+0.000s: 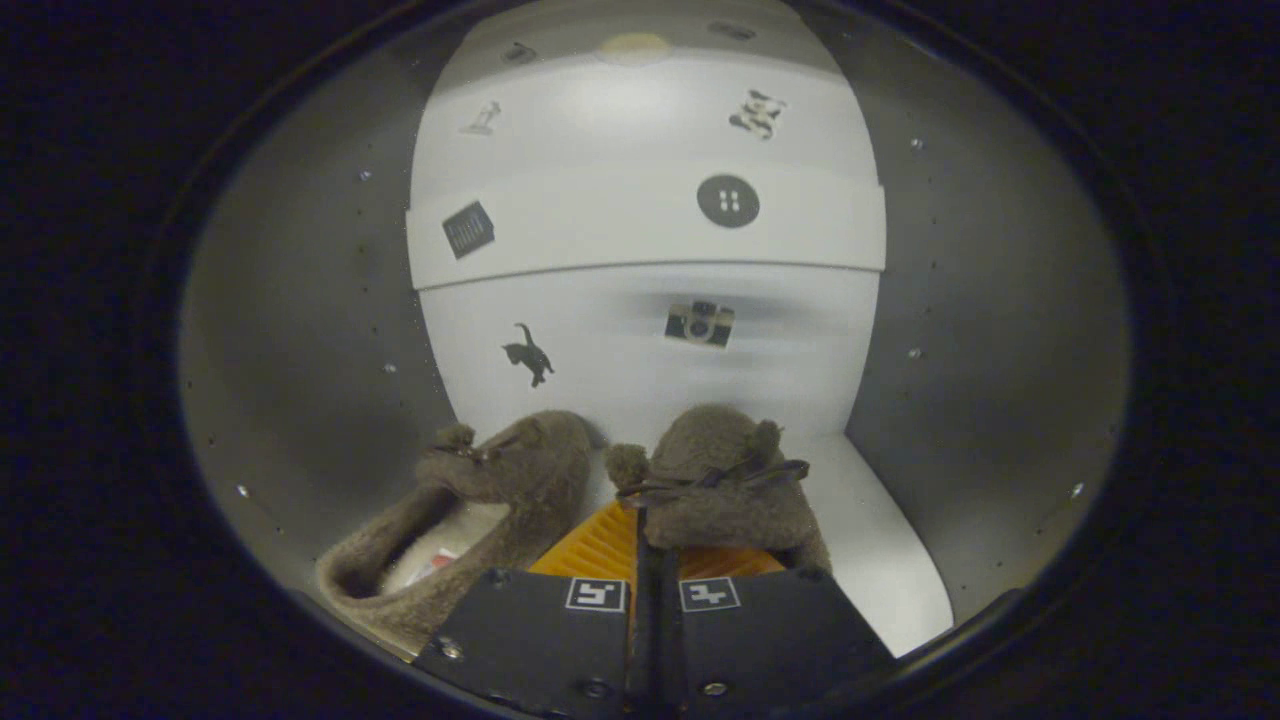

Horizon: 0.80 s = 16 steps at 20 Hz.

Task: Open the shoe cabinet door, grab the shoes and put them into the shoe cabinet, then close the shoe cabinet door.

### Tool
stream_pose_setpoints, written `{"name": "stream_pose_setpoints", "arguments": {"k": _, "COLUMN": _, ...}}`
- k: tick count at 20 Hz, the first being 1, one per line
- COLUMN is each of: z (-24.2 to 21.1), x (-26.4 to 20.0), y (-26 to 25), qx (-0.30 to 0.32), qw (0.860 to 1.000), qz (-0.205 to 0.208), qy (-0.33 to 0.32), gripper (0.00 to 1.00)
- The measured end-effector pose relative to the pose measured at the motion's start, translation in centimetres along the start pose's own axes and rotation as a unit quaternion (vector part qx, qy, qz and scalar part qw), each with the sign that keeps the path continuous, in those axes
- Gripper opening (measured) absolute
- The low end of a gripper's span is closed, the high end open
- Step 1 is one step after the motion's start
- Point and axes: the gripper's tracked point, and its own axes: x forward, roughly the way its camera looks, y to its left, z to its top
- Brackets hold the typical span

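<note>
Inside the shoe cabinet (300, 330), the gripper (640, 540) reaches in with its fingers drawn close together, a narrow dark slit between them. They pinch the rim of the right slipper (715, 480), a fuzzy brown shoe with a thin dark bow (700, 482) across its top; the rim sits in the slit and the slipper's body lies just ahead of the fingers. Each finger carries a small square marker (596, 594) on its upper face.

Just beside this slipper, toward the cabinet's left wall, lies the left slipper (470, 520), the same fuzzy brown, its pale lining and opening turned toward the camera and a bow on its toe. The two slippers touch or nearly touch at their toes; which cannot be told. Both rest on the cabinet's white floor (870, 540), which stays bare on the right of the held slipper.

Beyond the slippers rises the white back panel (620, 250), stepped by a ledge. It bears small stickers: a black cat (528, 352), a camera (699, 323), a round button (728, 201), and a dark square (468, 229). Grey side walls with small holes flank the compartment.
</note>
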Motion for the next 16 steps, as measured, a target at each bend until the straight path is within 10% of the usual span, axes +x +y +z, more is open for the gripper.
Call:
{"name": "stream_pose_setpoints", "arguments": {"k": 5, "z": -1.0, "x": 0.5, "y": 0.3, "qx": -0.005, "qw": 1.000, "qz": -0.012, "qy": 0.025, "gripper": 0.14}}
{"name": "stream_pose_setpoints", "arguments": {"k": 16, "z": 0.1, "x": -6.9, "y": 1.6, "qx": -0.020, "qw": 0.999, "qz": 0.006, "qy": -0.030, "gripper": 0.77}}
